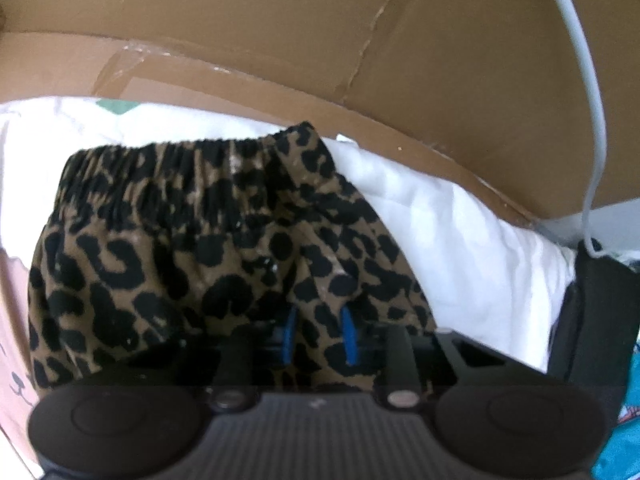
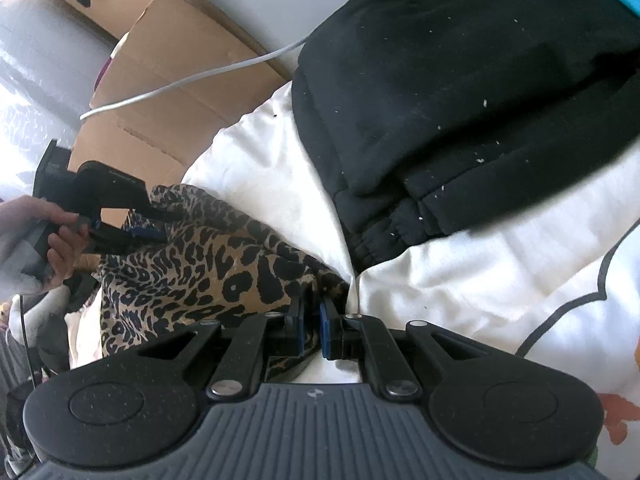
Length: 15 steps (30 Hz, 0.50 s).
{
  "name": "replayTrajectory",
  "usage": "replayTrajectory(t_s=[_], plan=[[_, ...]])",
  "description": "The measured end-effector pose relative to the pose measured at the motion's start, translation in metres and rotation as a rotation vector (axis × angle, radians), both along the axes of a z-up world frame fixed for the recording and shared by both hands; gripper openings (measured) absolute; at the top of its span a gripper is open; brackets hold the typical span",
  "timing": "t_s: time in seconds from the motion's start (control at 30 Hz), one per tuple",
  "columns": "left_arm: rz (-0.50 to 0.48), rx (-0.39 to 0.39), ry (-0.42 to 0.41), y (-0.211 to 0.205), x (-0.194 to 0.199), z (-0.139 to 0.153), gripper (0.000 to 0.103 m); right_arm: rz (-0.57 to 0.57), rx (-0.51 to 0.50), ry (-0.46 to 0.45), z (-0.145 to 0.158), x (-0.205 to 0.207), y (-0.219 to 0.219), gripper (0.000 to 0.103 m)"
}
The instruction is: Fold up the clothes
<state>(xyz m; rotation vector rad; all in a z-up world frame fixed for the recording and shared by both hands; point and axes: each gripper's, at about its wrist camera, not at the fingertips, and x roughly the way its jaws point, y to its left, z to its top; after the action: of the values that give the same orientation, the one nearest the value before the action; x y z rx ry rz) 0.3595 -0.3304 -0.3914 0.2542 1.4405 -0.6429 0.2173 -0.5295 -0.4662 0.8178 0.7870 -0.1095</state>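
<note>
A white quilted bedcover (image 2: 280,184) is seen spread under everything, with flattened cardboard (image 1: 280,32) standing along its far edge. A white cable (image 1: 576,40) is draped over the cardboard. A black sweatshirt (image 2: 460,92) is noted lying bunched on the bedcover, beyond the right tongs; a white printed garment (image 2: 568,320) is seen beside it.

The leopard-print shorts (image 1: 180,240) are found on the bedcover, beside the black sweatshirt but apart from it. Their elastic waistband (image 1: 192,160) is turned toward the cardboard. The cloth is seen raised in folds where it is gripped.

The left tongs (image 1: 320,332) are pointed steeply down at the shorts. The blue pads (image 1: 349,336) stand a narrow gap apart, with leopard cloth pinched up between them. In the right wrist view the left tongs (image 2: 156,224) are seen held by a hand (image 2: 52,236) and closed on a raised fold of the shorts.

The right tongs (image 2: 313,312) are nearly closed. A corner of the shorts is clamped between the pads, at the edge where the print meets the white cover.
</note>
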Motion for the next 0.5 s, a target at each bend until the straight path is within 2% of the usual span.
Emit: replayTrajectory(t_s=[0.17,0.33,0.43,0.5], plan=[[0.057,-0.02,0.024,0.024,-0.004,0.003,0.022,-0.006,-0.005,0.001,0.0,0.0,0.002,0.012],[0.069,-0.034,0.018,0.038,-0.005,0.007,0.022,-0.004,-0.004,0.001,-0.001,0.001,0.002,0.012],[0.086,-0.037,0.008,0.043,-0.005,0.01,0.017,-0.005,-0.003,0.001,-0.001,0.001,0.002,0.012],[0.09,-0.05,0.014,0.047,-0.005,0.013,0.008,-0.007,-0.003,0.001,0.0,0.001,0.001,0.012]])
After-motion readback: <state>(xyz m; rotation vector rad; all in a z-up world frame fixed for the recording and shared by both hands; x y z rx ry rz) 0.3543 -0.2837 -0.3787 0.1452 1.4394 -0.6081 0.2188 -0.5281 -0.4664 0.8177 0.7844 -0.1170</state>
